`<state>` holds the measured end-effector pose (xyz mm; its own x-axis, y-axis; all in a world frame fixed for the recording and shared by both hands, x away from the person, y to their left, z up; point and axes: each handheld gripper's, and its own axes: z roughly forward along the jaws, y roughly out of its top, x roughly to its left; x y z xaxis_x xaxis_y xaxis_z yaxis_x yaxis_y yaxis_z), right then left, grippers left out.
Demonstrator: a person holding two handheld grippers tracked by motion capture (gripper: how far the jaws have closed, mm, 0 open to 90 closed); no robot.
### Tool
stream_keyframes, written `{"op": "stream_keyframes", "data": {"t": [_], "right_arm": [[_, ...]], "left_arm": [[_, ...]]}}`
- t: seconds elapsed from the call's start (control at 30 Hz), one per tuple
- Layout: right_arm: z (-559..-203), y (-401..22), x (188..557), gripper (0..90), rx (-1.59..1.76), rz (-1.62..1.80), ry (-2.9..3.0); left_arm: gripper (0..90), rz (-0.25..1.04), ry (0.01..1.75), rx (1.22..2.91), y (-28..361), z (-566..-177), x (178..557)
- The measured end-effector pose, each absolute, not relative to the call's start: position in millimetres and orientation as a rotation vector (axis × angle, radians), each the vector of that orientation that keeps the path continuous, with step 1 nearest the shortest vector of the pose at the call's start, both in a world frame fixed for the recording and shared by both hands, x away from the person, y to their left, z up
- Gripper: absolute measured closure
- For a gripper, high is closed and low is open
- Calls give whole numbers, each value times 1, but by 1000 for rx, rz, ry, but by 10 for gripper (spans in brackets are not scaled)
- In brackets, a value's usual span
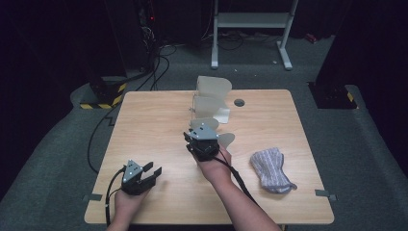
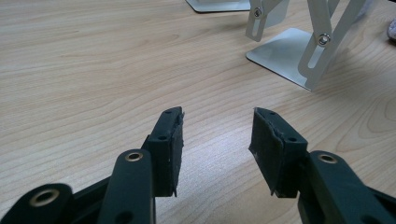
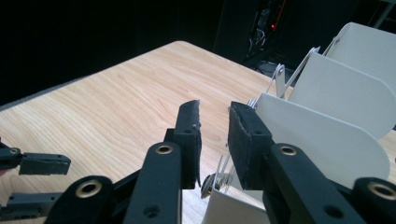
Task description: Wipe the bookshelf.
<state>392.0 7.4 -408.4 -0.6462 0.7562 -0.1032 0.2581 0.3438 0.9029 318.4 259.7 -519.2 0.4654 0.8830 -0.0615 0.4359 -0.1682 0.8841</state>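
The right hand-held gripper [image 1: 208, 129] hovers over the near panels of the white rack [image 1: 211, 103] mid tabletop [image 1: 144, 125], jaws narrowed w/ nothing between them (gap visible). Approach a panel edge-on and pinch near its top, not the wire hinge. The left hand-held gripper [image 1: 153, 174] rests released and empty. The sock [image 1: 270, 169] lies well to the right. No readable labels.

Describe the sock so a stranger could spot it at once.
Start at the wooden table and look to its right side, right of the white rack. The sock lies flat there: soft, grey-lilac, striped, the one cloth thing among hard pieces.
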Motion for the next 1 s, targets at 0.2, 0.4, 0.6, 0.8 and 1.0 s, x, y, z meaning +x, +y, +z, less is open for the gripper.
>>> {"op": "stream_keyframes", "data": {"t": [0.2, 0.4, 0.6, 0.8, 1.0], "right_arm": [[-410, 8, 391, 843, 866, 1251, 2092], [-410, 10, 387, 858, 843, 1250, 2103], [-412, 15, 386, 826, 829, 1246, 2106], [-412, 16, 386, 858, 822, 1241, 2112], [-412, 22, 377, 866, 768, 1264, 2134]], "left_arm": [[536, 606, 1120, 1781, 259, -519, 318], [536, 604, 1117, 1789, 258, -519, 318], [536, 609, 1120, 1787, 259, -519, 316], [536, 613, 1133, 1785, 263, -520, 314], [536, 624, 1144, 1781, 266, -520, 310]]}}
